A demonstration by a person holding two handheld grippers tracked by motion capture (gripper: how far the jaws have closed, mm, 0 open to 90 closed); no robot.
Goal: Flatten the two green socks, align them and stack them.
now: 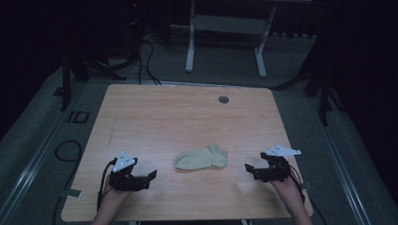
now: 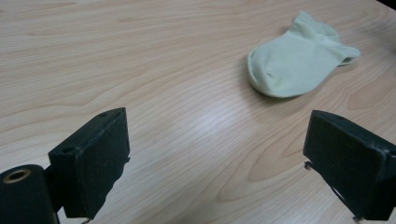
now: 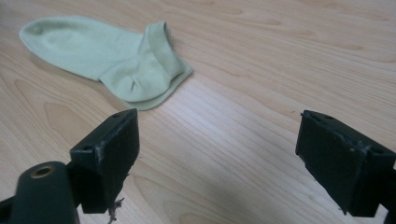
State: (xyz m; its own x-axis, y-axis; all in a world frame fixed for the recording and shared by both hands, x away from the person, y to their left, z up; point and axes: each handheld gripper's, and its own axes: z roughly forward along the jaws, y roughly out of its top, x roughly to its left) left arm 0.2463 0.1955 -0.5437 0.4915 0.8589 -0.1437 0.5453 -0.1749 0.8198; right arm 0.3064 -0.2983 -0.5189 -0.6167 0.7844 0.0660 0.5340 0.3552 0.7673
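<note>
Room: dim, with grey carpeted floor (image 1: pixel 28 140) all round the table; a white-legged frame (image 1: pixel 225 42) stands beyond the far edge, and black cables (image 1: pixel 145 61) trail over the floor at far left.
Table: a rectangular top (image 1: pixel 187 112) of light wood-grain laminate with rounded corners, smooth and faintly glossy; in the gripper views the grain runs in long pale streaks (image 2: pixel 140 70).
Grommet: a small round grey disc (image 1: pixel 224 99) set in the table near its far edge.
Sock: one pale yellow-green ankle sock (image 1: pixel 201 157) lying flat on the near half of the table, between the two grippers and apart from both; soft knit, rounded toe toward the left gripper (image 2: pixel 299 58), ribbed cuff and gathered heel toward the right gripper (image 3: pixel 107 58).
Left gripper: black, hard-edged, held in a hand at the near left (image 1: pixel 151 176); its jaws stand wide apart and hold nothing, bare table between them (image 2: pixel 217 154).
Right gripper: same build, at the near right (image 1: pixel 248 169); jaws likewise spread wide and empty, sock's cuff just beyond its left jaw (image 3: pixel 217 154).
Plates: a grey three-cornered plate tops each gripper (image 1: pixel 124 161).
</note>
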